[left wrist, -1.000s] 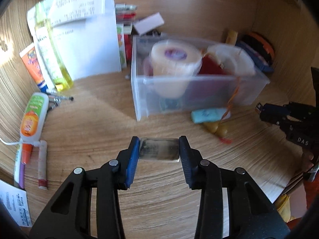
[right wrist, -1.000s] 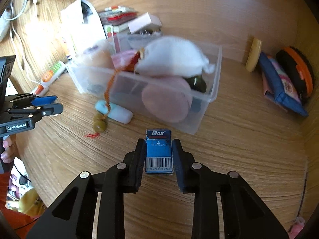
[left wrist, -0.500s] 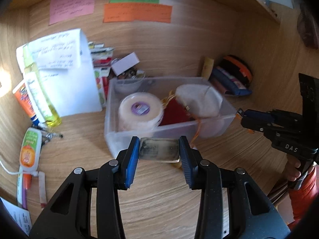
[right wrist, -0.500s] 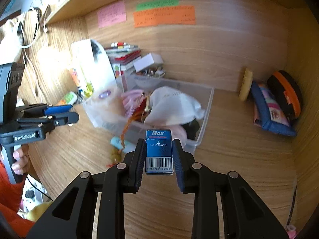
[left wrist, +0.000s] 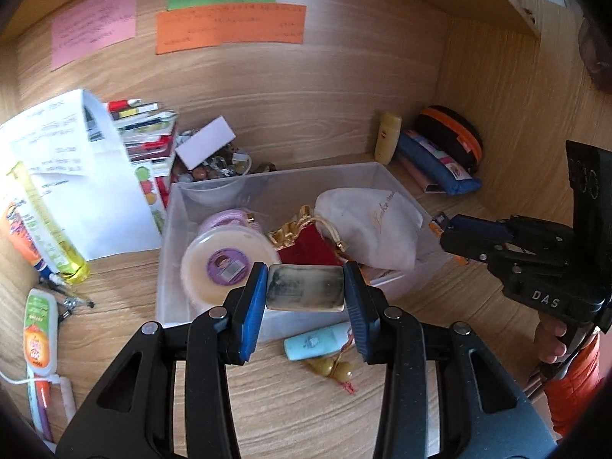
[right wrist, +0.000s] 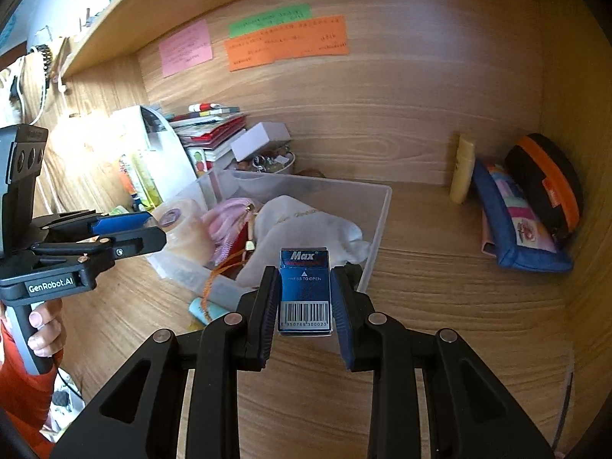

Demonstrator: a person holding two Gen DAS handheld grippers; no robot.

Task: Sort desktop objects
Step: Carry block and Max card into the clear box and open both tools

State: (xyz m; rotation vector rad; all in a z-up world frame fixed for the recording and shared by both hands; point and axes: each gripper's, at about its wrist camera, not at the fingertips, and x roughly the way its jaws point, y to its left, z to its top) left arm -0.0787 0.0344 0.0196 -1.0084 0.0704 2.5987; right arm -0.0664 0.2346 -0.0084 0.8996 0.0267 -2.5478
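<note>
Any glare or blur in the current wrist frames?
Left wrist: sharp; sunlight washes out the paper at left, and the fisheye bends the back wall. Right wrist: sharp, barcode on the blue box readable; strong glare blows out the left wall.

bin (left wrist: 397, 185) crowded: white pouch (left wrist: 373, 229), tub (left wrist: 225, 264) | bare desk (right wrist: 440, 267) right of bin
</note>
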